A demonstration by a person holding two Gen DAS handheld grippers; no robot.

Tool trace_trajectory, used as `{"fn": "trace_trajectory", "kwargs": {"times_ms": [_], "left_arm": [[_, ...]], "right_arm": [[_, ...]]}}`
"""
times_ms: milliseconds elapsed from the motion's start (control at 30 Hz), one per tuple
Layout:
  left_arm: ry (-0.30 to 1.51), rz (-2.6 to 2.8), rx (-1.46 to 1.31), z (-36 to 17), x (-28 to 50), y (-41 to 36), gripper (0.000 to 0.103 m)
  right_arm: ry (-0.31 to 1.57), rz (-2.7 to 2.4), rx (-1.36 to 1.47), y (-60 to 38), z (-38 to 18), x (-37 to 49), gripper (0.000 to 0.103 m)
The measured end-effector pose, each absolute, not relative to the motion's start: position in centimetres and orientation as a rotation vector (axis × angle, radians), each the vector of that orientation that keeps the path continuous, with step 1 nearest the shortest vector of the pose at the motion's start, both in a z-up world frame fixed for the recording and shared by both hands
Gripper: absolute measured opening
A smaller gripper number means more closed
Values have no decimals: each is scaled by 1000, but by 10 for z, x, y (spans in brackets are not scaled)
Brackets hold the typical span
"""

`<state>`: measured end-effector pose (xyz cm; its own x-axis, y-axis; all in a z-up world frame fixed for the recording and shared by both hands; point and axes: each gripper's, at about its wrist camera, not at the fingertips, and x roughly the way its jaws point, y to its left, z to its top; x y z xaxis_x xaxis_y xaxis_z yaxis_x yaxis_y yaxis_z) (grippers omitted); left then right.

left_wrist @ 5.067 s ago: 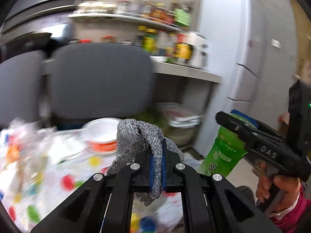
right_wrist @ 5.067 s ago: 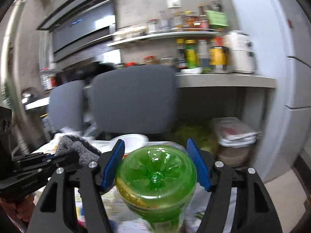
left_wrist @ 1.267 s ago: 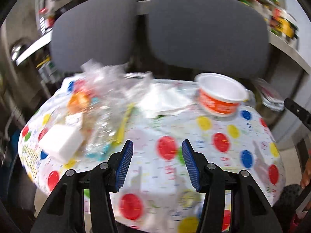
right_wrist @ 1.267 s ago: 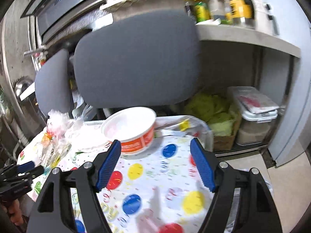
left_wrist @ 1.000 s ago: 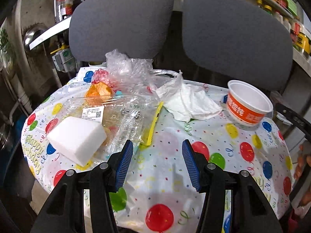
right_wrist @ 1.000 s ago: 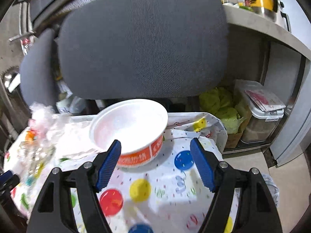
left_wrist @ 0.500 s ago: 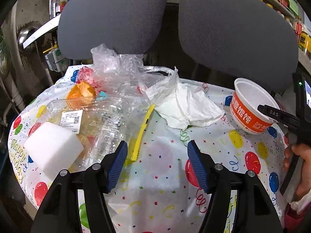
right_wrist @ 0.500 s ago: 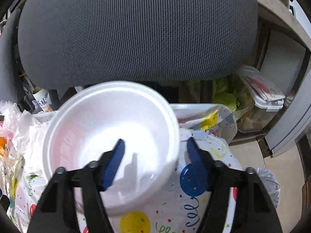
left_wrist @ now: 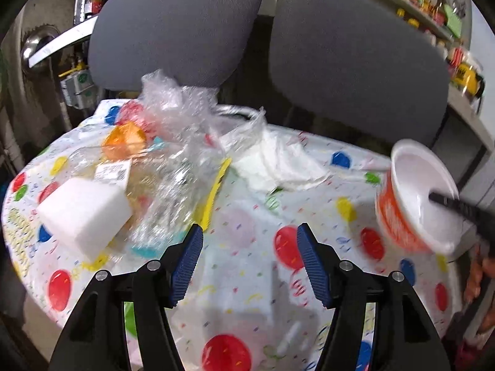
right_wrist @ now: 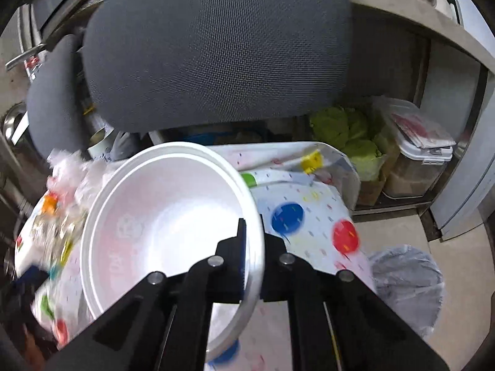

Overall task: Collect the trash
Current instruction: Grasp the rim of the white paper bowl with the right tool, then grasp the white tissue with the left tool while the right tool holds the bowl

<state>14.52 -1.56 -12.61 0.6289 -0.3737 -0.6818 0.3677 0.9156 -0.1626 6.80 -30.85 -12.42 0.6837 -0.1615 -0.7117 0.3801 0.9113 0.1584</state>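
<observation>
A white foam noodle bowl (right_wrist: 161, 213) with an orange outside (left_wrist: 399, 222) hangs tilted over the table's right side. My right gripper (right_wrist: 252, 238) is shut on its near rim, one finger inside the bowl and one outside; a black finger (left_wrist: 454, 205) shows in the left wrist view. My left gripper (left_wrist: 249, 253) is open over the balloon-print tablecloth (left_wrist: 247, 228), nothing between its blue pads. Ahead of it lie crumpled clear plastic (left_wrist: 173, 114), a clear tray with a label (left_wrist: 113, 171), a white foam block (left_wrist: 83, 213), a yellow strip (left_wrist: 213, 194) and a crumpled white tissue (left_wrist: 275, 160).
Two grey chair backs (left_wrist: 355, 52) stand behind the round table. A bin lined with a grey bag (right_wrist: 405, 281) sits on the floor at the right. Under the counter are green produce (right_wrist: 349, 136) and a lidded plastic box (right_wrist: 414, 160).
My right gripper closed on the bowl's rim and tipped the bowl up off the cloth. The left gripper's view shifted slightly; its jaws stayed open.
</observation>
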Motion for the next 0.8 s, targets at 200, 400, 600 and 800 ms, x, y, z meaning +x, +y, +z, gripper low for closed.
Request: {"fn": "trace_trajectory", "kwargs": {"times_ms": [200, 400, 600, 800], "left_arm": [[841, -456, -1, -131, 188, -59, 63], [910, -395, 51, -154, 234, -106, 63], [958, -326, 122, -178, 259, -128, 38], [882, -434, 100, -157, 225, -117, 3]], "right_arm": [[737, -310, 286, -313, -117, 34, 6], [723, -316, 285, -328, -119, 29, 6], [715, -315, 292, -340, -122, 32, 6], [692, -320, 315, -346, -119, 26, 6]]}}
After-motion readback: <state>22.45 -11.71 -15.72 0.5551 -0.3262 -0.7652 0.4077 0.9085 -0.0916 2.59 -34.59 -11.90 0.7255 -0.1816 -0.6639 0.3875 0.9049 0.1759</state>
